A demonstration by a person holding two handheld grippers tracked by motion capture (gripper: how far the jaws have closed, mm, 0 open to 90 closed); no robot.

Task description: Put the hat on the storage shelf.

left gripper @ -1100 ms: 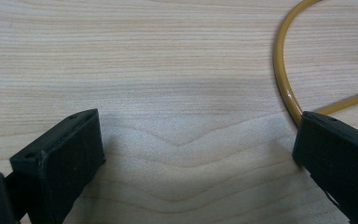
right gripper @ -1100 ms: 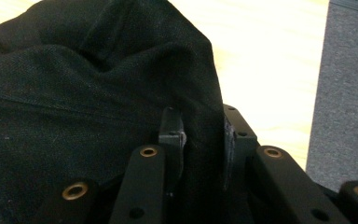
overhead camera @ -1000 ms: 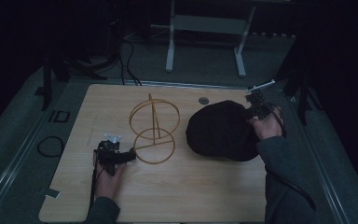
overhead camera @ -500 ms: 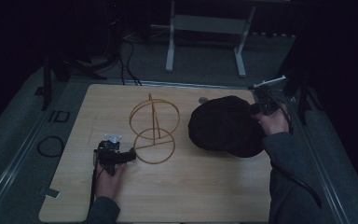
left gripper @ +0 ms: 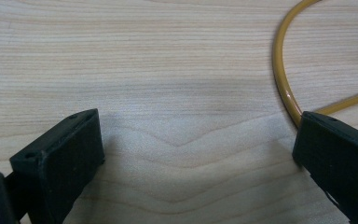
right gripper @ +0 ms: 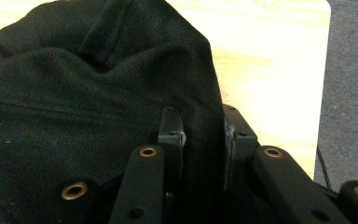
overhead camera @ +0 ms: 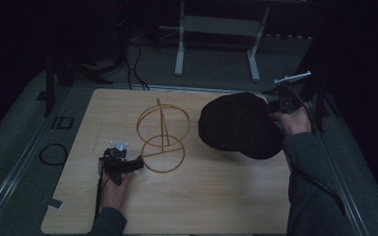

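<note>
Fabric of the black cloth cap (overhead camera: pixel 238 125) sits pinched in my right gripper (right gripper: pixel 204 135), its edge now lifted off the wooden table (overhead camera: pixel 206 196), right of the yellow wire stand (overhead camera: pixel 162 135); I'd drape it next. My left gripper (left gripper: pixel 191 154) waits open at the stand's base ring.

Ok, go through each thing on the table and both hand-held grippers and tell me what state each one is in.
Black hat: pinched at its right edge, that side lifted off the table.
Yellow wire stand: upright, bare, nothing on it.
Left hand-held gripper: open, jaws wide apart, one jaw at the stand's base ring.
Right hand-held gripper: shut on a fold of the hat.
</note>
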